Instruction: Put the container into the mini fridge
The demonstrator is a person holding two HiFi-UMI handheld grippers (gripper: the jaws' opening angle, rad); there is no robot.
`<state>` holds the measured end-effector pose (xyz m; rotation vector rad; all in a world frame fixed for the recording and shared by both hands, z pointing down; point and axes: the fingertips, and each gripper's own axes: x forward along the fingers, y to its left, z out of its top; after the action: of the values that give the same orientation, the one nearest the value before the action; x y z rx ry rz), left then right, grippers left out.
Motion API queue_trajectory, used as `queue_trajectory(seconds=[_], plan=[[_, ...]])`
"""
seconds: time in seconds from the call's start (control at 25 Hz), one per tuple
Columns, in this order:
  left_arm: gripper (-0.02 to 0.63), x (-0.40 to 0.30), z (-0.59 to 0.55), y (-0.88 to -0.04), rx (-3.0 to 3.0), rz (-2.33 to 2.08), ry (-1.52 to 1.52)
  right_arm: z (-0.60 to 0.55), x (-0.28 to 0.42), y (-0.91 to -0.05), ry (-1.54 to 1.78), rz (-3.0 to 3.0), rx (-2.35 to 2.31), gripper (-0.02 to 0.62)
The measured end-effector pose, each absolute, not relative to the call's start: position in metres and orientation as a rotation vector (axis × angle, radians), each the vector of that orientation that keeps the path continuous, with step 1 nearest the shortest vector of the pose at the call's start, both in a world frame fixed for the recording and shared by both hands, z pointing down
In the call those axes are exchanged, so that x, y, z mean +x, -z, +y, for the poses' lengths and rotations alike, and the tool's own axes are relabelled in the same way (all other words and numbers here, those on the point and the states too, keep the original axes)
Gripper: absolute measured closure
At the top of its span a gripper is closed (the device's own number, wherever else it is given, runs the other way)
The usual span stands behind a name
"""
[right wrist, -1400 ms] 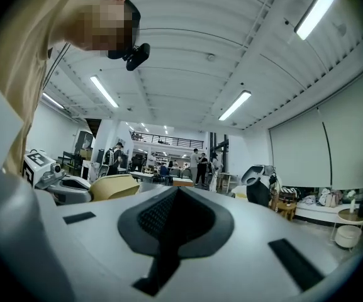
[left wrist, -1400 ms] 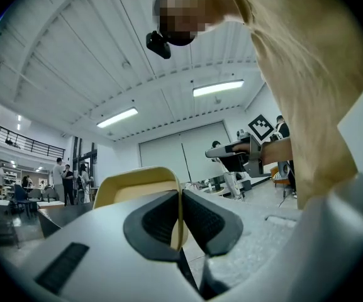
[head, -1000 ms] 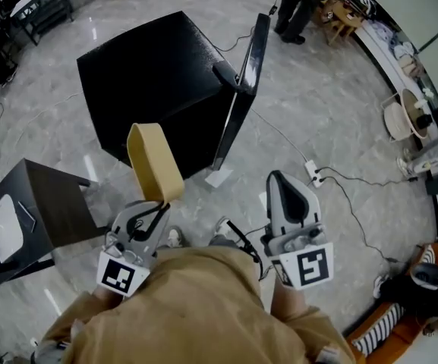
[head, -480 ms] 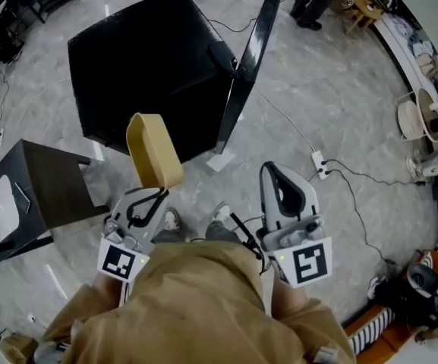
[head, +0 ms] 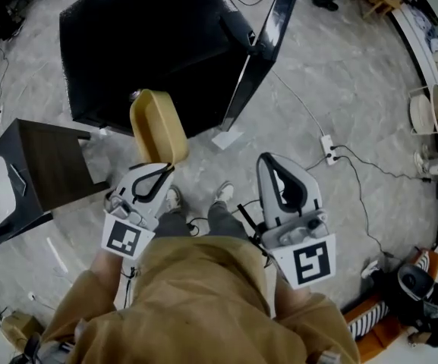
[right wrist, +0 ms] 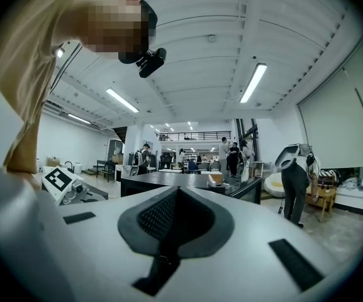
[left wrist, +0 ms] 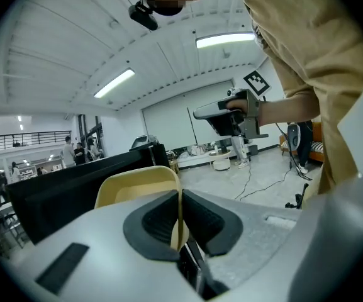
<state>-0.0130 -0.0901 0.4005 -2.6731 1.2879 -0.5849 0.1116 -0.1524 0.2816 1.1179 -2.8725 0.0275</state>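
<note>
Yellow container wall sits pinched between my left gripper jaws; right gripper jaws meet, empty.

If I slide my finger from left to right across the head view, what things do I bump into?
small dark table → yellow container → right gripper → power strip on the floor

On my feed the container is smooth matt yellowish plastic, the left tool and right tool are matt grey plastic with black ribbed pads, the mini fridge is glossy black, and the floor looks like polished grey stone.
</note>
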Motion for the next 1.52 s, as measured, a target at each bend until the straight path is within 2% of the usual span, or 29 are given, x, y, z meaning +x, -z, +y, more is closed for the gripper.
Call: queue_trajectory(seconds=[1.04,1.52], plan=[[0.586,-0.029,-0.166,-0.529,-2.664,1.208,0.830,-0.184,0.074,-0.394,-0.106,-2.824,0.917,0.600],[0.586,-0.031,-0.163,-0.500,-2.602,1.270,0.914,-0.145,0.084,-0.385,-0.123,-2.847,0.869,0.600]])
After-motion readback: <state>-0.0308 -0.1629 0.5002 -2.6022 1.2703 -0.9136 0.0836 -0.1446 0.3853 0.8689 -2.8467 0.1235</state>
